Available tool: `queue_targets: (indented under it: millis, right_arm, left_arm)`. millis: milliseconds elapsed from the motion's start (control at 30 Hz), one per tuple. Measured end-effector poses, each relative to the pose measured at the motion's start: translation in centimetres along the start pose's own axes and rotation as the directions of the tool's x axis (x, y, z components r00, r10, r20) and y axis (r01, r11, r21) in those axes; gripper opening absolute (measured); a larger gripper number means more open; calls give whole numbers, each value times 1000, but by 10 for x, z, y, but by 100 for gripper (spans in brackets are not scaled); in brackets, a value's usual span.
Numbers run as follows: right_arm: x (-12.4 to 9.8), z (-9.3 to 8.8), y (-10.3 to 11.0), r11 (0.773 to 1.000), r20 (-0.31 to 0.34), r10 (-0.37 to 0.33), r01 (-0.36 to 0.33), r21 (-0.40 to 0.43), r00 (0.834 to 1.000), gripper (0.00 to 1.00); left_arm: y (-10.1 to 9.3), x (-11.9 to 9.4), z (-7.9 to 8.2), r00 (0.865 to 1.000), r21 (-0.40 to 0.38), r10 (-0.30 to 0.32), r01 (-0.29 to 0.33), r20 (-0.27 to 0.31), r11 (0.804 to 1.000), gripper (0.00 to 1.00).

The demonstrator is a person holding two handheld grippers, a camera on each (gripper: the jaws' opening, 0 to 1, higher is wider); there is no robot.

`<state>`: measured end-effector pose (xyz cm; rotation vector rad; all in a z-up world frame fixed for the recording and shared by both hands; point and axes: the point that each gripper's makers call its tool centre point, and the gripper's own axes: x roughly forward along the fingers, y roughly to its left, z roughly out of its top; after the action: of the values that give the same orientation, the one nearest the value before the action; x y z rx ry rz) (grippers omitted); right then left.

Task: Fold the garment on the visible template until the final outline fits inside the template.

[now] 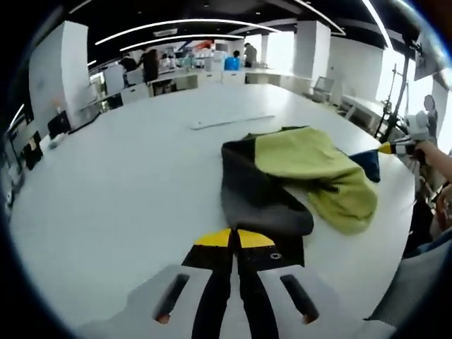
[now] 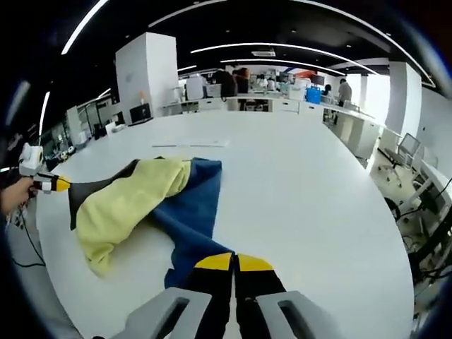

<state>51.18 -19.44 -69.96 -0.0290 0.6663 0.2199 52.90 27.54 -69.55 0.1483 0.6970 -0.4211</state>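
A garment with black-grey [image 1: 261,198], yellow-green [image 1: 311,169] and blue [image 1: 367,164] panels lies crumpled on the white table [image 1: 127,183]. My left gripper [image 1: 233,239] has its yellow-tipped jaws shut on the garment's dark grey edge. My right gripper [image 2: 233,263] is shut on the blue panel [image 2: 194,205], beside the yellow-green part [image 2: 123,201]. The right gripper [image 1: 397,147], held by a hand, shows past the blue corner in the left gripper view. At the black corner in the right gripper view is the left gripper [image 2: 51,185].
A thin white strip [image 1: 229,121] lies on the table beyond the garment, also seen as the strip [image 2: 191,145]. The table edge [image 2: 395,282] curves close by. Office desks, chairs and people [image 1: 150,65] stand far behind.
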Motion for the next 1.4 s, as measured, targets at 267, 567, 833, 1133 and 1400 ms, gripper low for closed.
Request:
queue_targets:
  millis: [267, 567, 833, 1133, 1400]
  right_arm:
    - [6, 2, -32, 998, -14, -61, 61, -21, 998, 0]
    - [6, 7, -52, 991, -31, -118, 116, -62, 992, 0]
    - [5, 8, -67, 984, -43, -156, 152, -88, 987, 0]
    - [11, 8, -87, 978, -70, -185, 177, -106, 980, 0]
    - [17, 11, -98, 975, -73, -202, 194, -105, 977, 0]
  left_arm:
    - [23, 13, -12, 995, 115, 37, -26, -97, 993, 0]
    - [43, 20, -7, 997, 20, 24, -23, -67, 1000, 0]
    - [72, 23, -17, 990, 37, 78, -74, -117, 997, 0]
    - [100, 31, -23, 978, 78, 136, -125, -160, 989, 0]
    - [117, 38, -24, 970, 113, 162, -143, -181, 983, 0]
